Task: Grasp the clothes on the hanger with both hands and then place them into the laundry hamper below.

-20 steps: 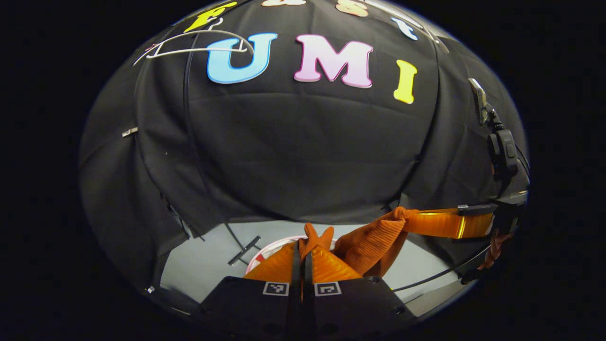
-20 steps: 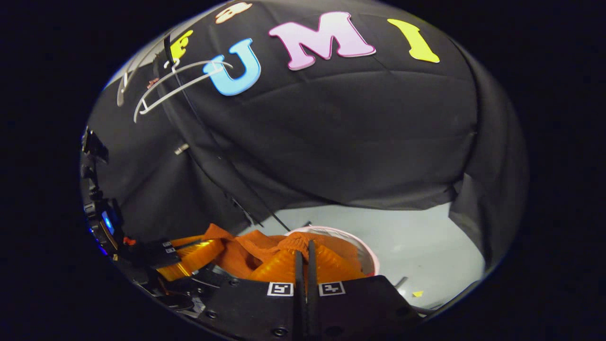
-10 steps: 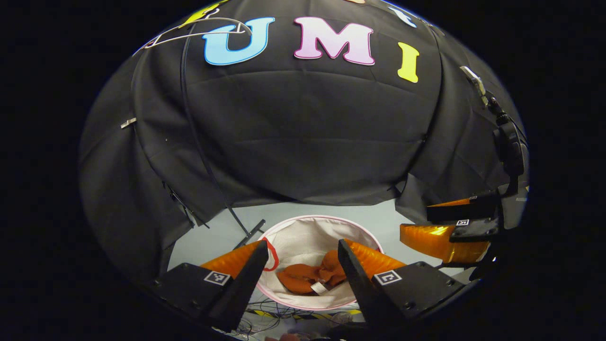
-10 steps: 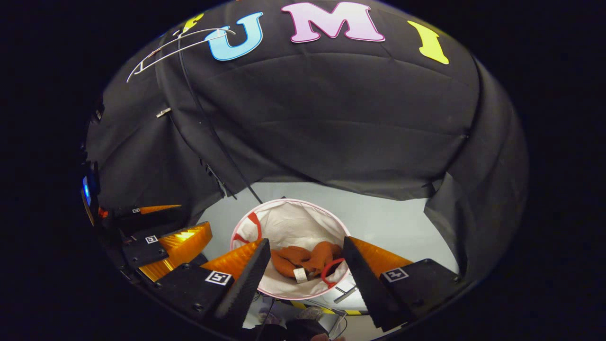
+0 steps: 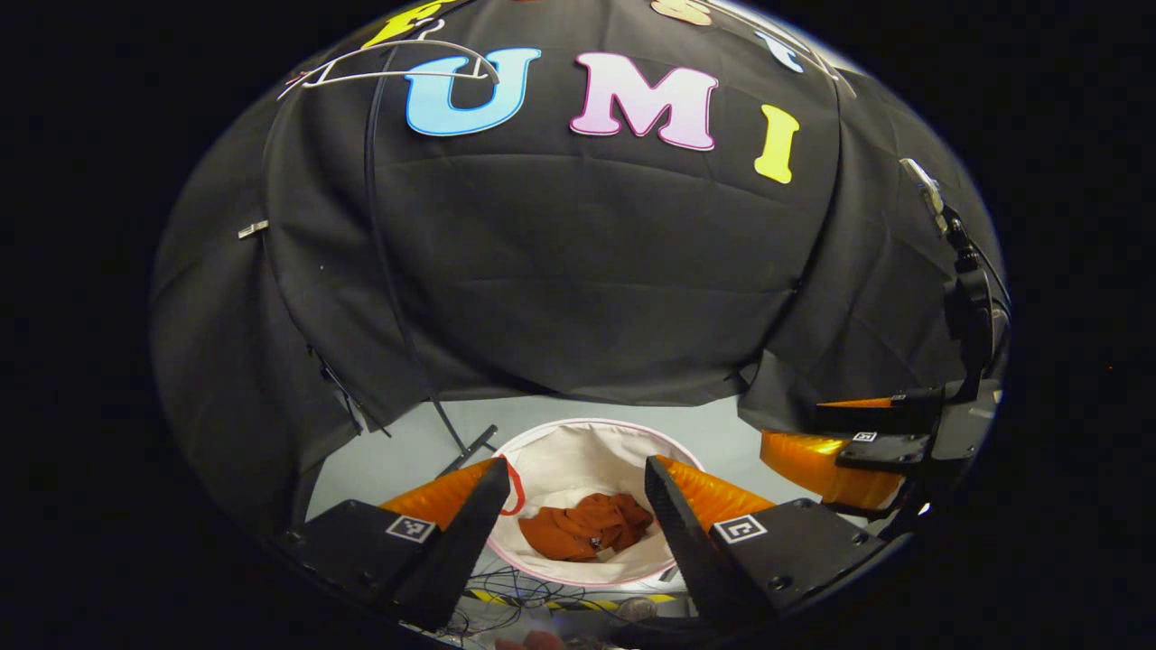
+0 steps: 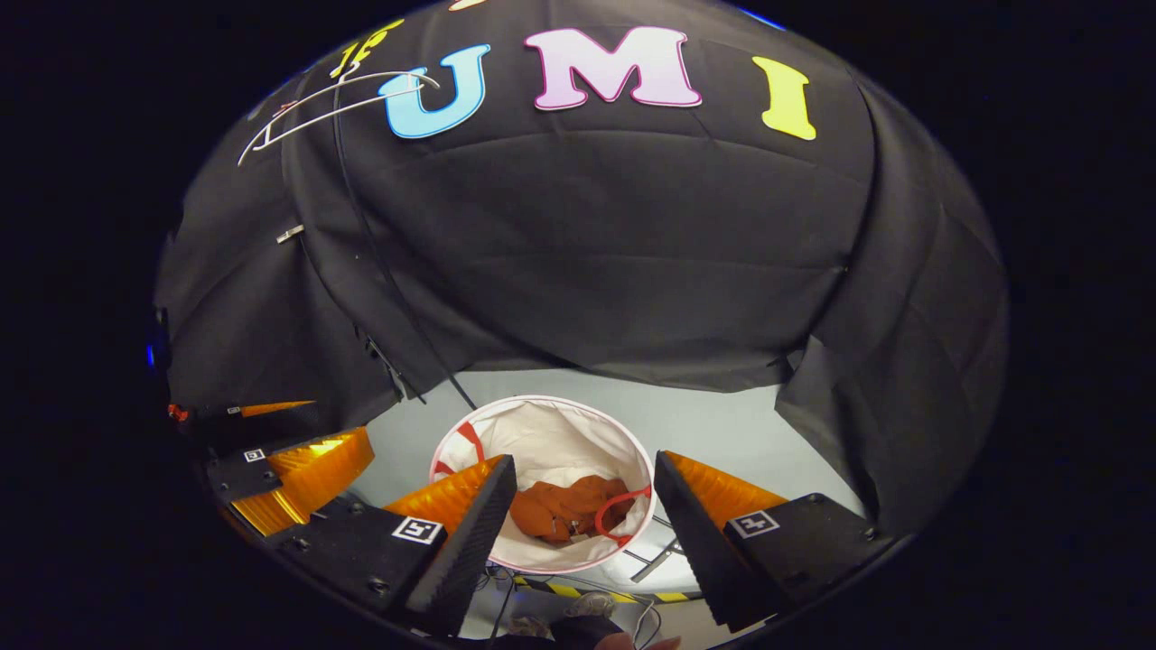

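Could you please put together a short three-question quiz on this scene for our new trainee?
1. True or false: the crumpled orange garment lies inside the round white fabric laundry hamper.
2. How do the jaws of the left gripper and right gripper stand?
A. both open
B. both shut
C. one open, one shut
3. Fill in: the thin white wire hanger on the wall hangs ____.

Key: 1 true; 2 A; 3 bare.

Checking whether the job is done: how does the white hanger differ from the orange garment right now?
The hanger hangs bare high on the black cloth wall; the orange garment lies crumpled low inside the laundry hamper. The hanger is a thin, rigid white outline; the garment is a soft heap. Neither is held.
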The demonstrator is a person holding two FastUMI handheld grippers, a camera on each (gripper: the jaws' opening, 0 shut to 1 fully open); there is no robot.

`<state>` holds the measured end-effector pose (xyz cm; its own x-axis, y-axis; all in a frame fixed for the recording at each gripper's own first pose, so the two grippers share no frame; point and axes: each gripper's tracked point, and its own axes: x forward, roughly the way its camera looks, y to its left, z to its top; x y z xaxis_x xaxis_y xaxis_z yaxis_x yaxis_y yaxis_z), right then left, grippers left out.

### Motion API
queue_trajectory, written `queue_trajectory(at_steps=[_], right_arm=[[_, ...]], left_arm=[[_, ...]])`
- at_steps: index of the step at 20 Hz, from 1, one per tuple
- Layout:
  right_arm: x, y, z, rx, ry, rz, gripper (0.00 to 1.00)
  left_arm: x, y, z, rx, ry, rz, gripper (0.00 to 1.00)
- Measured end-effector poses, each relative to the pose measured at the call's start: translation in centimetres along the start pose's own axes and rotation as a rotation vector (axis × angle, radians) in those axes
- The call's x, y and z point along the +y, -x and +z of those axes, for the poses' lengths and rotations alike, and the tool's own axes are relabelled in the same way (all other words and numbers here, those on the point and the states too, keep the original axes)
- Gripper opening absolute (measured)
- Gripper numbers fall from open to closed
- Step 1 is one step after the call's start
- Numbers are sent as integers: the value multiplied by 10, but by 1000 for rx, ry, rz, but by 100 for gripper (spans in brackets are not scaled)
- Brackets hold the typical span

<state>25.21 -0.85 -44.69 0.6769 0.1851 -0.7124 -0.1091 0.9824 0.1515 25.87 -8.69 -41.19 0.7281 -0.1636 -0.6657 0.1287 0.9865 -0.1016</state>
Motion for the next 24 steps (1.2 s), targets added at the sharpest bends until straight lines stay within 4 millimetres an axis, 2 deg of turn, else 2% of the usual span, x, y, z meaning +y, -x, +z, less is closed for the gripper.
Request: queue_trajectory(at_steps=[4, 11, 16, 20, 21, 24], right_arm=[[13, 45, 28, -95, 6, -42, 99], [39, 140, 95, -310, -33, -88, 99], [54, 208, 127, -453, -22, -115, 99], [64, 254, 146, -551, 4, -143, 98], [68, 266, 150, -573, 10, -147, 99], [76, 297, 159, -625, 14, -161, 99]], left_arm=[[9, 46, 22, -68, -5, 0, 96], [29, 142, 90, -287, -43, 49, 95], [38, 207, 127, -421, -9, 58, 95], [42, 255, 161, -526, -33, 75, 95], [41, 268, 166, -554, -42, 75, 92], [35, 300, 176, -605, -64, 77, 95]])
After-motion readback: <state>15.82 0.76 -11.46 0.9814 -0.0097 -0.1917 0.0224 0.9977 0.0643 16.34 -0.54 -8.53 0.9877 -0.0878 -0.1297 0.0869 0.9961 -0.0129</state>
